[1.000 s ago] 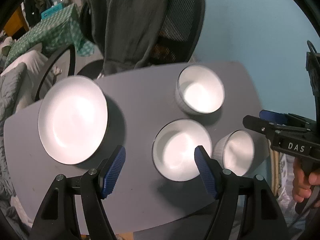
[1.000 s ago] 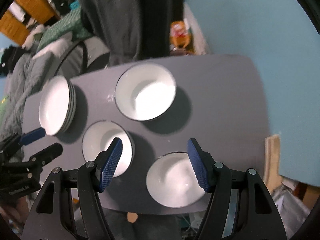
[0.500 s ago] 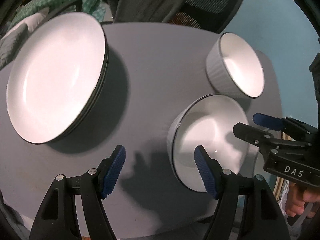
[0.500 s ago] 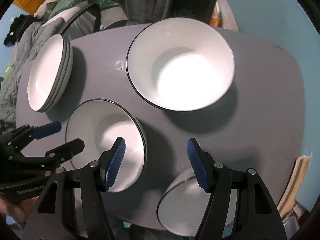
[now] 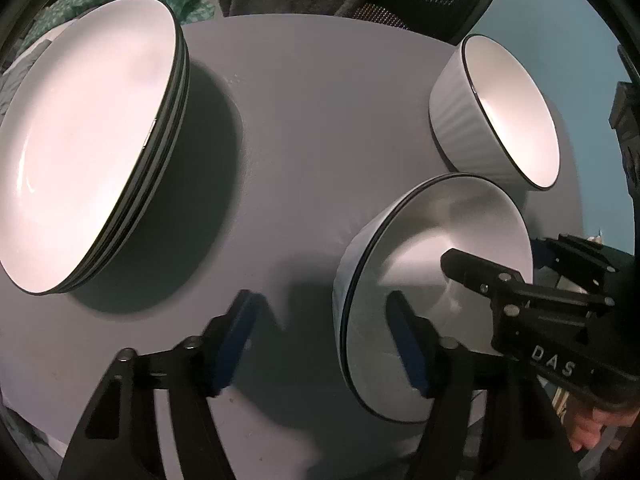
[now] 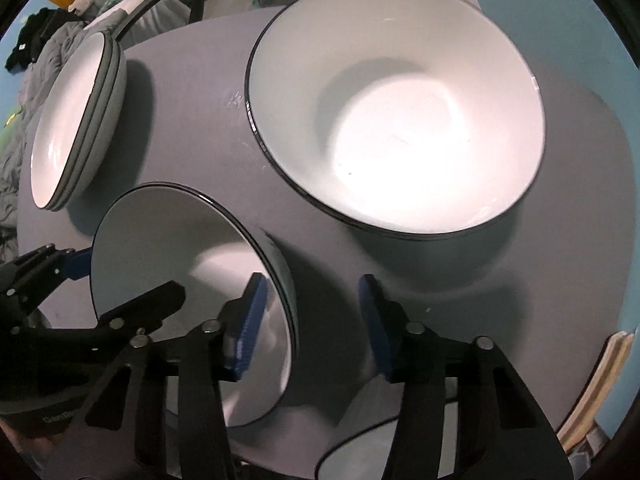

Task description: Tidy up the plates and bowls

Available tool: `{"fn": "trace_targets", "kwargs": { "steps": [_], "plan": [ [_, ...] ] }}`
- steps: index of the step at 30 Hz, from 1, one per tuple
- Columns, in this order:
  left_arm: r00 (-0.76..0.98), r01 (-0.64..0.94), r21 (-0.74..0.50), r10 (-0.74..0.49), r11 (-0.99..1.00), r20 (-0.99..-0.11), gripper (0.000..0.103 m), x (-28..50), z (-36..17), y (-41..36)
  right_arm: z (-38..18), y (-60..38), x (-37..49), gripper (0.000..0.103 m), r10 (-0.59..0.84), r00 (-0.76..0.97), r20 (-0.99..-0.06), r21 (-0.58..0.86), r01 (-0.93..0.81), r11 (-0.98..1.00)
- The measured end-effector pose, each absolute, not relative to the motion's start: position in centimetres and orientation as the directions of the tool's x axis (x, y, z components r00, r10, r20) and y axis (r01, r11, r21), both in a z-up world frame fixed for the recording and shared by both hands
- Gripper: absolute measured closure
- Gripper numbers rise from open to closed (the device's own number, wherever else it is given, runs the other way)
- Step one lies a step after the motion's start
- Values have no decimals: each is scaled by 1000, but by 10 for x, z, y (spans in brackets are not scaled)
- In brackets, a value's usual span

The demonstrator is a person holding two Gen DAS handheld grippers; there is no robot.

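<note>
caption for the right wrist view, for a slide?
Both grippers straddle opposite rims of one white bowl, right gripper and left gripper closing, beside a larger bowl and stacked plates.

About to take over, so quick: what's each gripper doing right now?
Left gripper: jaws closing astride the near bowl rim, no grip yet.
Right gripper: closing astride that bowl's opposite rim, no grip yet.

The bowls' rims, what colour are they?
Black, a thin line around each white bowl. It shows best in the right wrist view.
</note>
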State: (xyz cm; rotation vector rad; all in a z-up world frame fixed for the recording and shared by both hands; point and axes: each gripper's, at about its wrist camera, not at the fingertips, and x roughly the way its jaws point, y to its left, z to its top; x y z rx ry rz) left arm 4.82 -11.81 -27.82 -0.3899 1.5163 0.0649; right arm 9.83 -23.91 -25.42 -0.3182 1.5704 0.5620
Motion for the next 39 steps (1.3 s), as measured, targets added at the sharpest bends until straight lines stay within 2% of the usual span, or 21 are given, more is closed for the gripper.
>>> {"fn": "trace_targets", "kwargs": {
  "steps": [3, 7, 8, 13, 15, 18, 23, 39],
  "plan": [
    [69, -295, -199, -187, 935, -980, 53, 48, -277, -117, -252, -239, 99, 62, 149, -95, -984, 176, -523, 834],
    [71, -307, -226, -214, 925, -974, 68, 47, -277, -117, -250, -235, 98, 79, 171, -119, -978, 208, -517, 831],
    [73, -313, -248, -237, 917, -969, 76, 47, -277, -117, -249, -235, 97, 84, 182, -127, -975, 221, -510, 831],
    [53, -352, -273, -272, 895, -961, 80, 47, -277, -108, -247, -235, 98, 87, 175, -138, -975, 221, -496, 840],
    [52, -375, -290, -292, 881, -955, 88, 46, -276, -105, -247, -237, 98, 87, 173, -151, -973, 226, -486, 844],
    [46, -355, -261, -263, 897, -964, 91, 45, -272, -105, -247, -243, 96, 87, 177, -158, -971, 232, -475, 849],
    [39, -335, -232, -232, 913, -972, 95, 41, -269, -111, -250, -244, 101, 97, 161, -145, -976, 211, -465, 860],
    [61, -355, -233, -227, 905, -972, 95, 38, -230, -92, -218, -239, 96, 98, 182, -121, -976, 218, -476, 852]
  ]
}}
